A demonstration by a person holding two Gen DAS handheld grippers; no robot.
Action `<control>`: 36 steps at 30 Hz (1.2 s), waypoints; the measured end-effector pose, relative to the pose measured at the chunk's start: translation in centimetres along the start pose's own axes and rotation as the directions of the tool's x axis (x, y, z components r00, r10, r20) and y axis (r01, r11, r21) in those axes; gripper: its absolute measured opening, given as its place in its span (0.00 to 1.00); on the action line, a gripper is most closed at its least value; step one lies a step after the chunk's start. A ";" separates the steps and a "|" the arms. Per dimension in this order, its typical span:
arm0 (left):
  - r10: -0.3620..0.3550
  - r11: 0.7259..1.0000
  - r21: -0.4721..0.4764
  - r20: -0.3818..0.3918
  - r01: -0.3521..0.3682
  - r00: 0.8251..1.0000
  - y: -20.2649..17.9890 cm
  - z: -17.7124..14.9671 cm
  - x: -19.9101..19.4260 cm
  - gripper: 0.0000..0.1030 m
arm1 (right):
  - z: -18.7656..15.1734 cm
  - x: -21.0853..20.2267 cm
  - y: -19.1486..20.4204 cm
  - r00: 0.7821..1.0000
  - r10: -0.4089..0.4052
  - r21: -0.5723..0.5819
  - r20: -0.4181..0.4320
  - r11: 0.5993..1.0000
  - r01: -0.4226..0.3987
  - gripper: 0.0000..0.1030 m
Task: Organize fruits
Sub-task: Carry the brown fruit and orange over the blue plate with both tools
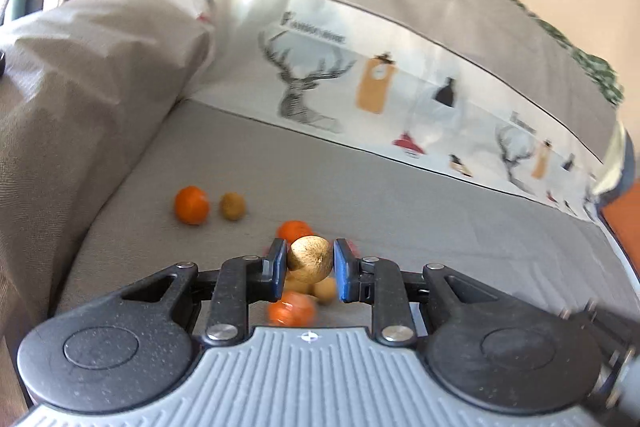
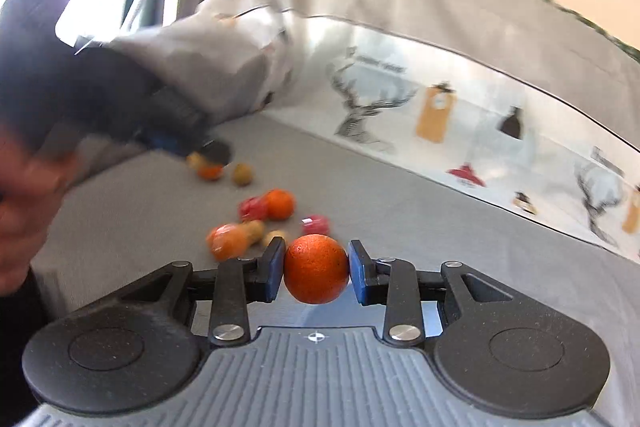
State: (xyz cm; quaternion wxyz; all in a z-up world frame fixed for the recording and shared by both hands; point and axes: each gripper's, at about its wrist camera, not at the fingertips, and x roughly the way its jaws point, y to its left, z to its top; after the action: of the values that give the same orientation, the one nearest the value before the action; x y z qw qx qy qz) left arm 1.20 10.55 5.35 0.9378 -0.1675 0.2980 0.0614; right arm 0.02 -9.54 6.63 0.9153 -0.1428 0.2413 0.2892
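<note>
A: What does the left gripper (image 1: 310, 269) hold?
B: A brown kiwi (image 1: 310, 259), pinched between both pads above the grey bed (image 1: 400, 219). Far left lie an orange (image 1: 191, 205) and another kiwi (image 1: 232, 205).
A: And the right gripper (image 2: 316, 269)?
B: Clamped on an orange fruit (image 2: 316, 269), with loose fruit (image 2: 256, 215) scattered beyond, to the left.
</note>
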 end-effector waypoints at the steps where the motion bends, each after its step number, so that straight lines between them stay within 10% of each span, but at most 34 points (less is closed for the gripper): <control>1: -0.007 1.000 0.012 0.006 0.007 1.000 -0.4 -0.2 -0.4 0.26 | 0.3 -0.7 -0.9 1.000 -0.013 0.018 0.006 1.000 0.013 0.34; 20: -0.125 0.919 0.360 -0.117 0.159 0.985 -10.1 -7.9 0.0 0.26 | -3.5 -1.6 -9.8 0.985 -0.145 0.236 -0.095 0.958 0.164 0.34; 36: -0.127 0.906 0.379 -0.175 0.186 0.976 -10.7 -8.7 2.9 0.26 | -4.3 -0.2 -10.4 0.980 -0.150 0.257 -0.132 0.950 0.180 0.34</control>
State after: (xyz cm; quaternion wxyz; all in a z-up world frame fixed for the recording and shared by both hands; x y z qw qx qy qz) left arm 1.22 -2.49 -0.02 0.9297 -0.0033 0.3578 -0.0879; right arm 4.62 -19.60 4.39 0.9323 -0.0535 0.3159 0.1680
